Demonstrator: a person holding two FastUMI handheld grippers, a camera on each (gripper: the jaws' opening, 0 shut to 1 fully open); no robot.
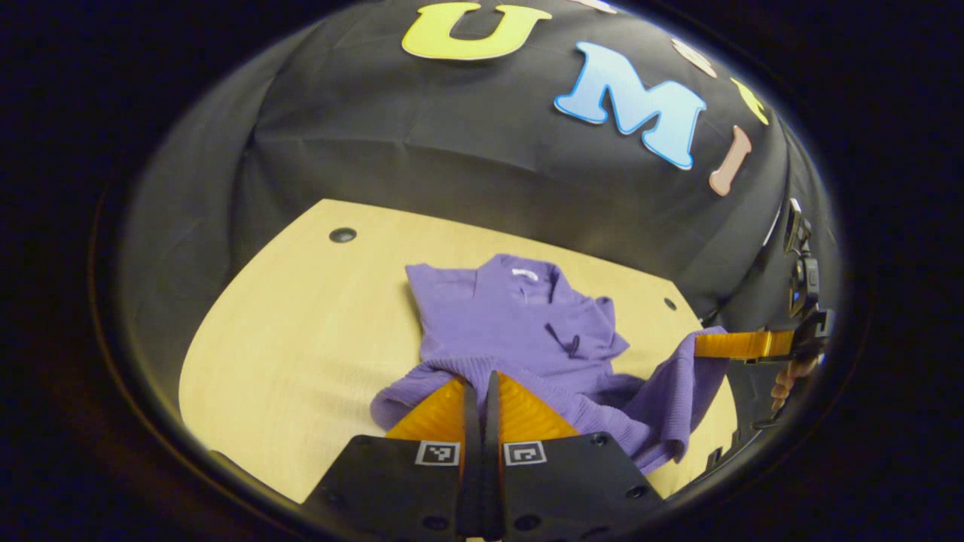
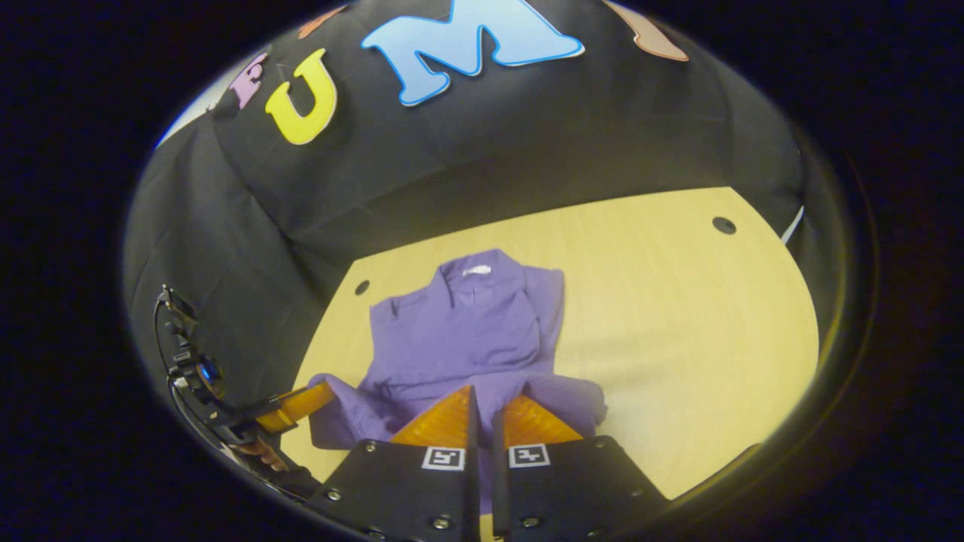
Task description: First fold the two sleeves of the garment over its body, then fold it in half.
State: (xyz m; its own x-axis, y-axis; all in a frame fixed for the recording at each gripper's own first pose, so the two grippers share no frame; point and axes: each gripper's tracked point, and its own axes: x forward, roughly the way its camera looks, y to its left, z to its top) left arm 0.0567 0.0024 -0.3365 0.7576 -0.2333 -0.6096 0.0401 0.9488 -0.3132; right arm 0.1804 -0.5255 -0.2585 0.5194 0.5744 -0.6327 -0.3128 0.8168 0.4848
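Observation:
A purple knit garment (image 1: 512, 316) lies on the wooden table (image 1: 301, 324), collar toward the booth wall, with its sleeves lying across its body. My left gripper (image 1: 482, 374) is shut on the near hem, and fabric bunches around its tips. In the same view my right gripper (image 1: 702, 345) comes in from the right, holding the other hem corner raised, so cloth hangs below it. In the right gripper view the garment (image 2: 467, 324) spreads ahead of my right gripper (image 2: 482, 390), which is shut on the hem. My left gripper (image 2: 322, 394) pinches the hem corner at the left.
The table has small dark holes near its far corners (image 1: 343, 235) (image 2: 724, 224). Bare tabletop (image 2: 678, 316) stretches beside the garment. A hand (image 1: 783, 384) holds the right gripper at the table's edge. Black cloth walls close the back and sides.

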